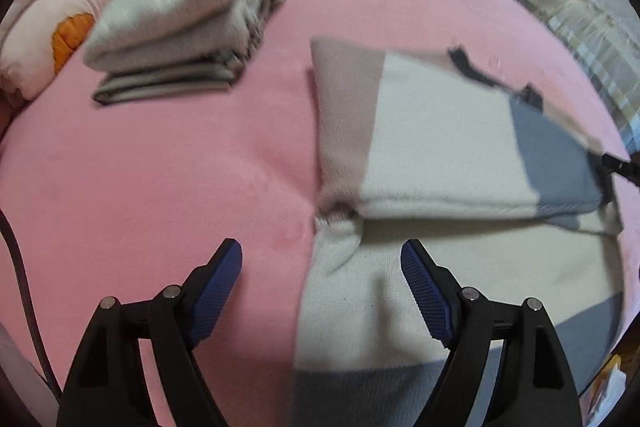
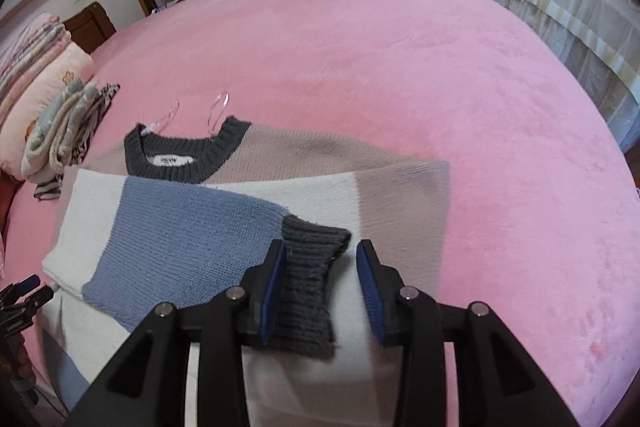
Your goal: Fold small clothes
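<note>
Left gripper [image 1: 322,263] jaws spread wide, empty, above knit sweater [image 1: 436,135] edge. Right gripper [image 2: 322,261] jaws parted, ribbed grey cuff [image 2: 310,275] loose between, touching left pad. Colour-block sweater on fleecy pink bed [image 2: 400,47].

A colour-block knit sweater [image 2: 280,155] in cream, blue and taupe lies flat ahead of the right gripper [image 2: 322,279]. Its blue sleeve [image 2: 192,227] is folded across the body, its dark ribbed cuff [image 2: 308,267] lying between the spread fingers.
</note>
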